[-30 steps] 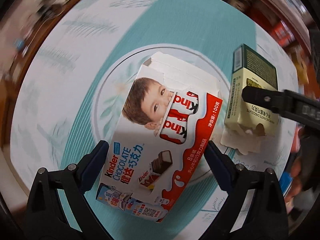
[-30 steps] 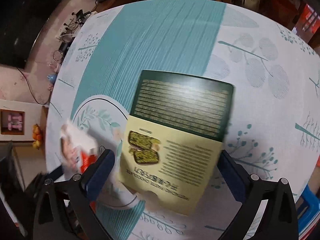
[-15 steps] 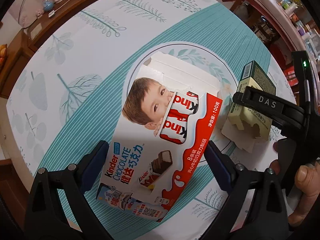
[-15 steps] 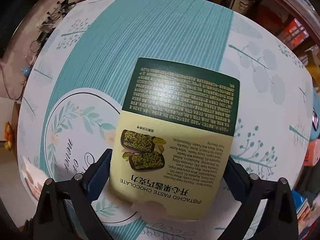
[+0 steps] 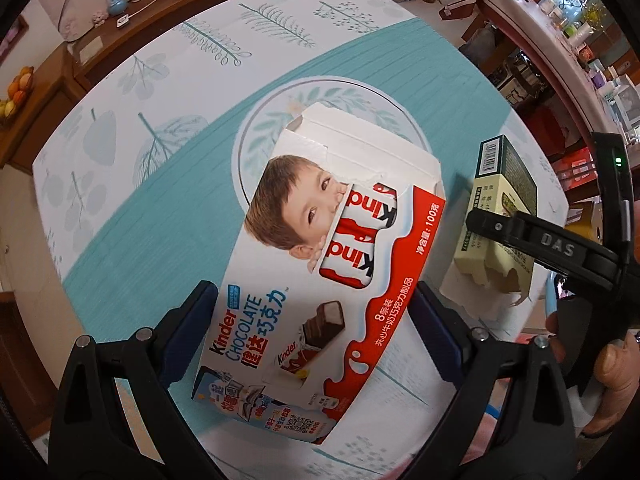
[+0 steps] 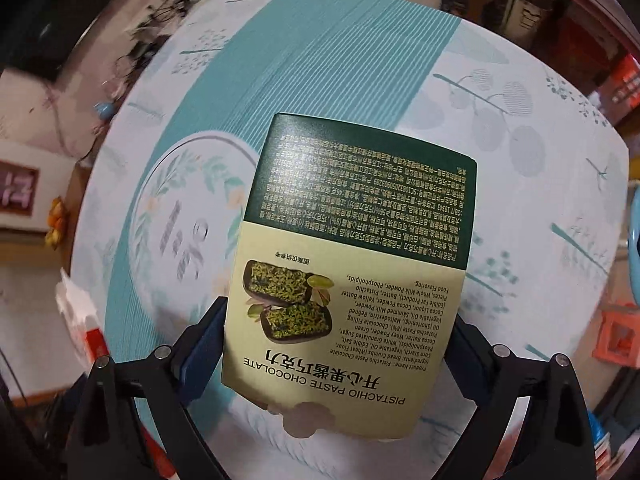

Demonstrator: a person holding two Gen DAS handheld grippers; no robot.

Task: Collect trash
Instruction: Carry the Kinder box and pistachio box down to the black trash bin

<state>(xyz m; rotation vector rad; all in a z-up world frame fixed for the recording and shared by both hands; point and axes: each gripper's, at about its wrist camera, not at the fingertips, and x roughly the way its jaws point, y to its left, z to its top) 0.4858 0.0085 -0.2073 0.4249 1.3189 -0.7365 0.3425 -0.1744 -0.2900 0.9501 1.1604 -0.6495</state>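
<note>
Left hand-held gripper [image 5: 312, 320] clamps Kinder box [image 5: 320, 276] | pistachio box [image 5: 500, 220] beside (right hand-held gripper [image 6: 338, 348] grips).

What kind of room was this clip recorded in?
Probably a lived-in home dining or living room: a table under a leaf-print tablecloth, a wooden sideboard with a fruit bowl, and cluttered shelves behind.
</note>
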